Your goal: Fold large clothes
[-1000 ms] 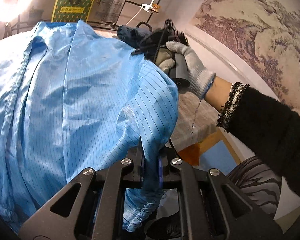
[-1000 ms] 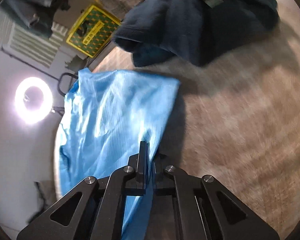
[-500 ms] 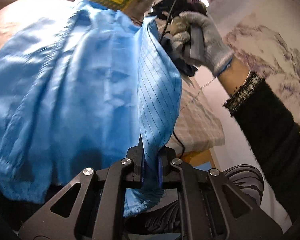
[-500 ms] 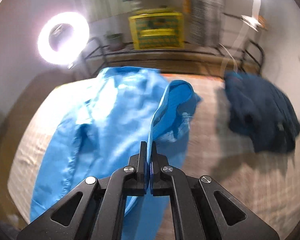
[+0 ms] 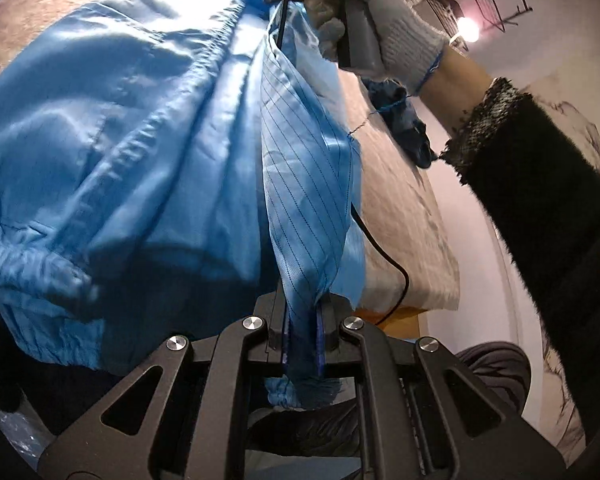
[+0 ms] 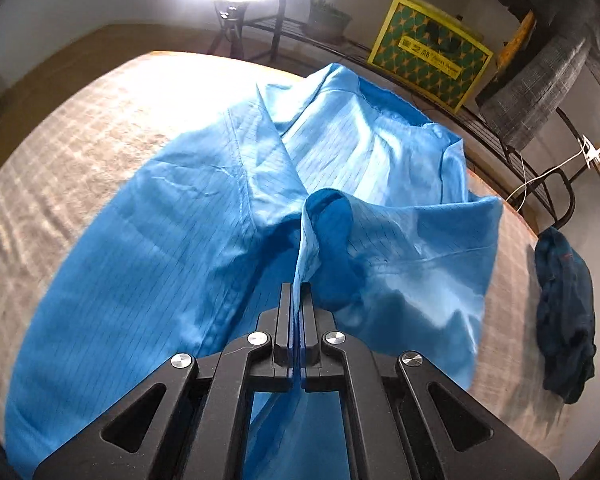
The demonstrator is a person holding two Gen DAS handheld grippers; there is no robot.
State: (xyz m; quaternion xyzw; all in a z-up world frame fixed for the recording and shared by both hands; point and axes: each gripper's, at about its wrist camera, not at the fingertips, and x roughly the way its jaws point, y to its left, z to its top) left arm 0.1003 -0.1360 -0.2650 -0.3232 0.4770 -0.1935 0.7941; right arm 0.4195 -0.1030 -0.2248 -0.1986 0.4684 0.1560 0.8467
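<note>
Jaws on glossy pinstriped blue garment (image 6: 180, 280)

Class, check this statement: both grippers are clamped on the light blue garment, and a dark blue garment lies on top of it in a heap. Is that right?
Not quite. The dark blue garment lies apart from the light blue garment, on the bare bed cover near the edge, as the right wrist view shows. The rest holds: the left gripper and right gripper are both clamped on the light blue garment.

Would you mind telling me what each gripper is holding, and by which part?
Both hold the light blue garment: the left gripper near a gathered cuff, the right gripper on a fabric edge.
</note>
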